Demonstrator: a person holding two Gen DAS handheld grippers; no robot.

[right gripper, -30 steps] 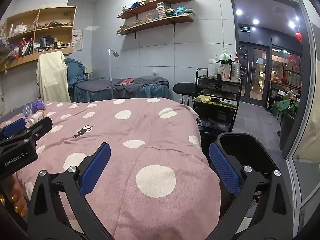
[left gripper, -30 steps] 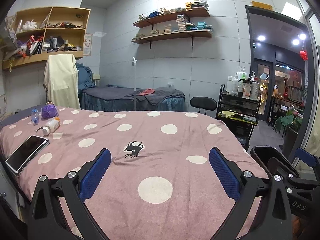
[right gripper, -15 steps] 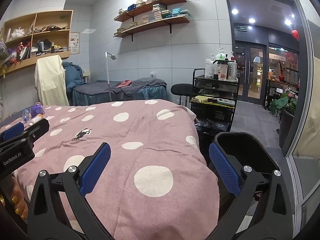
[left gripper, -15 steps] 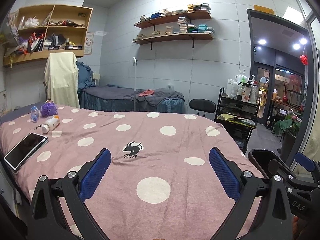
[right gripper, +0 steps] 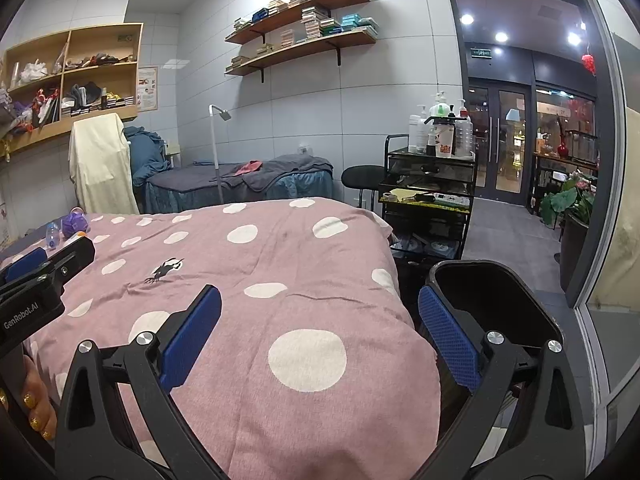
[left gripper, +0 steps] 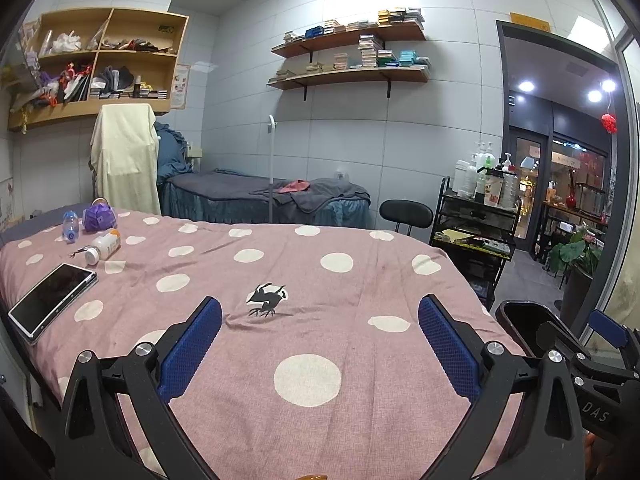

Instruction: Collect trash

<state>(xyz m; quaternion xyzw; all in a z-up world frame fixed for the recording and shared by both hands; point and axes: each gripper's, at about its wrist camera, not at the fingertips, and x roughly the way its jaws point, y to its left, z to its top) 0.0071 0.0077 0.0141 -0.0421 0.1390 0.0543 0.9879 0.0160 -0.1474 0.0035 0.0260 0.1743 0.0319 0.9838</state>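
Observation:
A small black crumpled scrap [left gripper: 267,299] lies mid-bed on the pink polka-dot cover [left gripper: 340,408]; it also shows in the right wrist view [right gripper: 166,269]. A white bottle [left gripper: 103,246], a small clear bottle [left gripper: 69,225] and a purple crumpled bag [left gripper: 99,217] lie at the bed's far left. My left gripper [left gripper: 320,344] is open and empty, just short of the scrap. My right gripper [right gripper: 320,340] is open and empty over the bed's right corner. A black trash bin [right gripper: 492,296] stands by the bed's right side, also visible in the left wrist view [left gripper: 524,320].
A phone [left gripper: 52,300] lies at the bed's left edge. A black trolley [right gripper: 428,200] with bottles and a black stool [right gripper: 362,178] stand beyond the bed. A second bed [left gripper: 264,200] is against the back wall. An open doorway [right gripper: 516,140] is at right.
Both grippers have drifted slightly back and lower, still open. Nothing has been picked up.

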